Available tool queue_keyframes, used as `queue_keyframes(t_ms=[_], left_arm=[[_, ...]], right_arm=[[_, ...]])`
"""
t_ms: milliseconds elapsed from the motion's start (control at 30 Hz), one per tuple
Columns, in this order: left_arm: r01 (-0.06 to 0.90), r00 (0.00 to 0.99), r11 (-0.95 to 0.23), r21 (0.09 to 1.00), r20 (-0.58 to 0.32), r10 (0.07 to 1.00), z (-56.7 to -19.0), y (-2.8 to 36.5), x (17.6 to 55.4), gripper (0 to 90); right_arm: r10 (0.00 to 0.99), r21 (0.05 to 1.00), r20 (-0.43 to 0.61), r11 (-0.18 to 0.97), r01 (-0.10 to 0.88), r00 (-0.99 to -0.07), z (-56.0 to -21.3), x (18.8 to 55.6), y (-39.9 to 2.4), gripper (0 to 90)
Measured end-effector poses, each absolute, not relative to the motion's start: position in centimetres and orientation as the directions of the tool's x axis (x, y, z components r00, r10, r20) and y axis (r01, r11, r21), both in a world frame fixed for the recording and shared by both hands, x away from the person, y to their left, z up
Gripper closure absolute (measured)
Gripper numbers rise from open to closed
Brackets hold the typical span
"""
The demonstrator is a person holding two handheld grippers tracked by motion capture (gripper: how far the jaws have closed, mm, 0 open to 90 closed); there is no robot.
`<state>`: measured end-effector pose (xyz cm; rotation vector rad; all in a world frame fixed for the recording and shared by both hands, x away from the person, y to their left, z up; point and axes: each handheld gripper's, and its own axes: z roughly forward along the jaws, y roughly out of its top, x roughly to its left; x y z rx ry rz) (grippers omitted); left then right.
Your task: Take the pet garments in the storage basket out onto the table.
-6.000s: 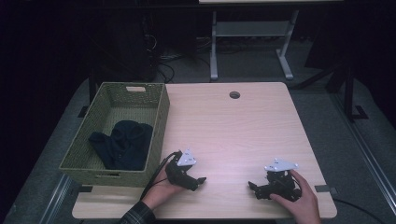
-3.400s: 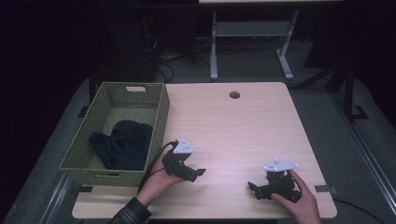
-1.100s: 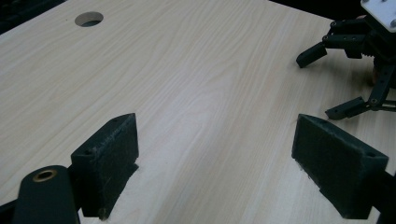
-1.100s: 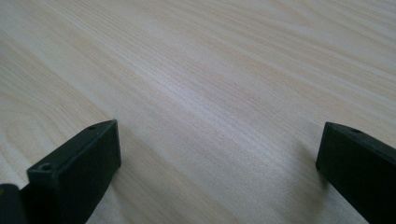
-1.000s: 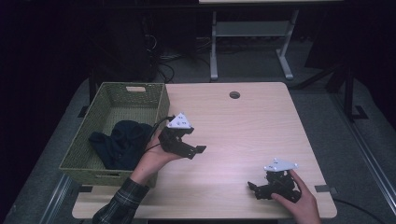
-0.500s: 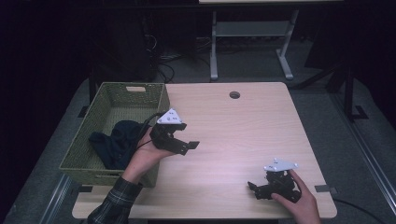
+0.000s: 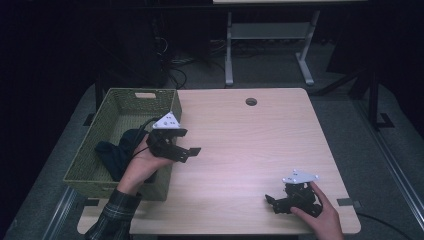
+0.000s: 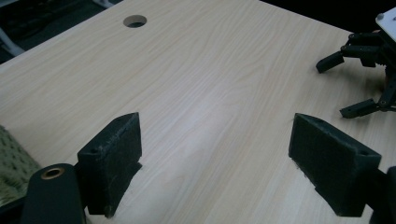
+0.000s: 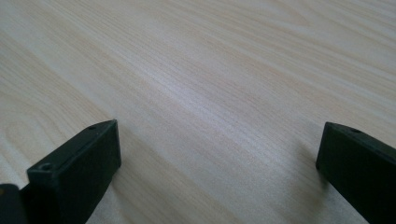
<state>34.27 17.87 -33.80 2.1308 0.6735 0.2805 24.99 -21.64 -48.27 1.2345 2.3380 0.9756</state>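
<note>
Nearest the person, the right gripper point(image 7: 274, 201) sits low on the table point(image 7: 260, 145) close to its near edge, held in the right hand point(image 7: 320, 215), jaws spread wide with nothing between them. Its own view confirms it: two black jaws far apart over bare pale wood.

Further in and across to the left, the left gripper point(image 7: 189, 151) is up in the air, held by the left hand point(image 7: 142, 165) right above the basket's point(image 7: 90, 175) right wall, jaws pointing out over the tabletop. They are parted wide too and carry nothing; in the left gripper view the wood grain runs between them, with the other gripper off at the upper right.

Down in the green woven basket lies the dark cloth point(image 7: 112, 152), bunched on the floor of it, just left of that raised hand. Beyond, a round cable hole point(image 7: 251, 101) marks the table's far side.
</note>
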Motion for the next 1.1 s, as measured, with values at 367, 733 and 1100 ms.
queue_keyframes(t_ms=[367, 733, 1100], left_arm=[[0.381, 0.809, -0.466, 0.798, -0.044, 0.586, -33.6, 19.9, 34.4, 16.6], [0.397, 0.788, -0.446, 0.802, -0.049, 0.613, -33.2, 22.1, 34.5, 16.6], [0.409, 0.748, -0.421, 0.810, -0.033, 0.663, -32.2, 25.3, 34.2, 16.6]], right_arm=[[0.818, 0.699, 0.031, 0.393, 0.598, -0.575, -48.3, 25.0, -21.6, 0.0], [0.818, 0.699, 0.031, 0.394, 0.598, -0.575, -48.3, 25.0, -21.7, 0.0], [0.818, 0.699, 0.032, 0.393, 0.598, -0.575, -48.3, 25.0, -21.7, 0.0]])
